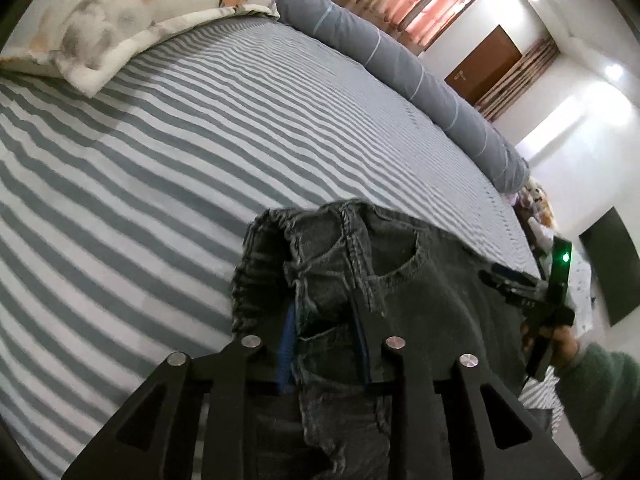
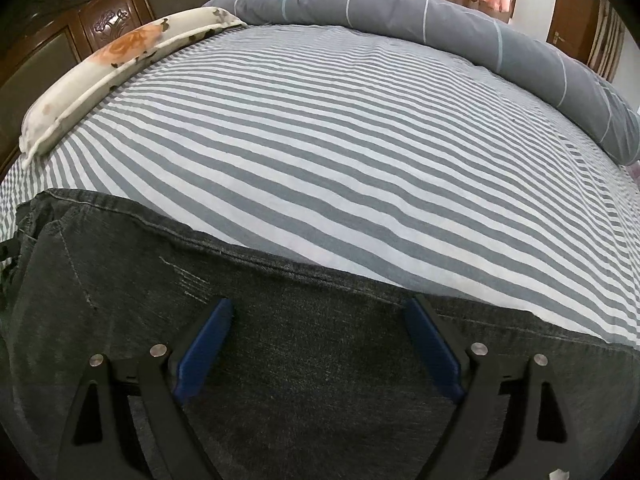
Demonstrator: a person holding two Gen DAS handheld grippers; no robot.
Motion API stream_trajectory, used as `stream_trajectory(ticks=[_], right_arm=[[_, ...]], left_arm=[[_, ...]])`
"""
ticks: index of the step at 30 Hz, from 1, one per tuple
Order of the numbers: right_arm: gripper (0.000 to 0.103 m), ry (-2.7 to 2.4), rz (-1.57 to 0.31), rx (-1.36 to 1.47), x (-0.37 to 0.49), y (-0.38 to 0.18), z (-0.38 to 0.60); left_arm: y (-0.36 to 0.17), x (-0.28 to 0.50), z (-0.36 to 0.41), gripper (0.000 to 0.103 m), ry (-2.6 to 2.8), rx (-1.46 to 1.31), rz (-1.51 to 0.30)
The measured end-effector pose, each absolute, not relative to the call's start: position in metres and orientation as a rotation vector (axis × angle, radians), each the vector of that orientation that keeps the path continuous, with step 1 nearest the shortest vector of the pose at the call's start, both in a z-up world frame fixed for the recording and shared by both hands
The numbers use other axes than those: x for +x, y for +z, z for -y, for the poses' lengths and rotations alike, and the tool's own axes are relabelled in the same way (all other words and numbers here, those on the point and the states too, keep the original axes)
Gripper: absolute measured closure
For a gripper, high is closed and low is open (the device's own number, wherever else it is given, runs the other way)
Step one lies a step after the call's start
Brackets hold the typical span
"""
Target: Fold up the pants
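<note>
Dark grey denim pants (image 1: pixel 420 300) lie along the near edge of a striped bed. My left gripper (image 1: pixel 326 312) is shut on the bunched waistband near a front pocket and lifts it slightly. In the right wrist view the pants (image 2: pixel 304 360) lie flat under my right gripper (image 2: pixel 318 308), which is open, its blue pads (image 2: pixel 204 348) wide apart just over the cloth with nothing between them. The right gripper also shows in the left wrist view (image 1: pixel 508 284) at the far right, held by a hand in a green sleeve.
The bed sheet (image 2: pixel 320 140) has grey and white stripes. A floral pillow (image 2: pixel 100 76) lies at the far left, a long grey bolster (image 2: pixel 460 28) along the far side. A carved wooden headboard (image 2: pixel 80 32) stands behind. A door (image 1: pixel 488 64) and curtains are in the background.
</note>
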State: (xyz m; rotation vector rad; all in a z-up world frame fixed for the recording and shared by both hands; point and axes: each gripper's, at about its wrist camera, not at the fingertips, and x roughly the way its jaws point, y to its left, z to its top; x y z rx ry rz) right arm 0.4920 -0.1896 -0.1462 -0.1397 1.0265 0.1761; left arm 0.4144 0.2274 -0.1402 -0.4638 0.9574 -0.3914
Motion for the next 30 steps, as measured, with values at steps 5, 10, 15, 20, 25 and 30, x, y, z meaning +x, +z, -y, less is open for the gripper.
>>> stream_trajectory(ticks=[5, 10, 15, 20, 25, 30], right_arm=[[0.013, 0.185, -1.018, -0.141, 0.492, -0.148, 0.192], [0.01, 0.194, -1.005, -0.142, 0.492, -0.149, 0.194], [0.01, 0.211, -1.012, -0.165, 0.494, -0.147, 0.192], [0.012, 0.274, -1.039, -0.247, 0.5, -0.14, 0.188], [0.016, 0.411, -1.05, -0.356, 0.511, -0.124, 0.182], [0.017, 0.558, -1.151, -0.453, 0.534, -0.123, 0.185]], left_arm=[[-0.136, 0.442, -0.221, 0.071, -0.385, -0.481, -0.939], [-0.142, 0.453, -0.223, 0.069, -0.373, -0.577, -0.944], [-0.135, 0.434, -0.226, 0.097, -0.293, -0.561, -0.86], [-0.107, 0.407, -0.235, 0.098, -0.331, -0.639, -0.728], [-0.094, 0.39, -0.243, 0.098, -0.356, -0.672, -0.666], [-0.088, 0.388, -0.244, 0.098, -0.362, -0.668, -0.64]])
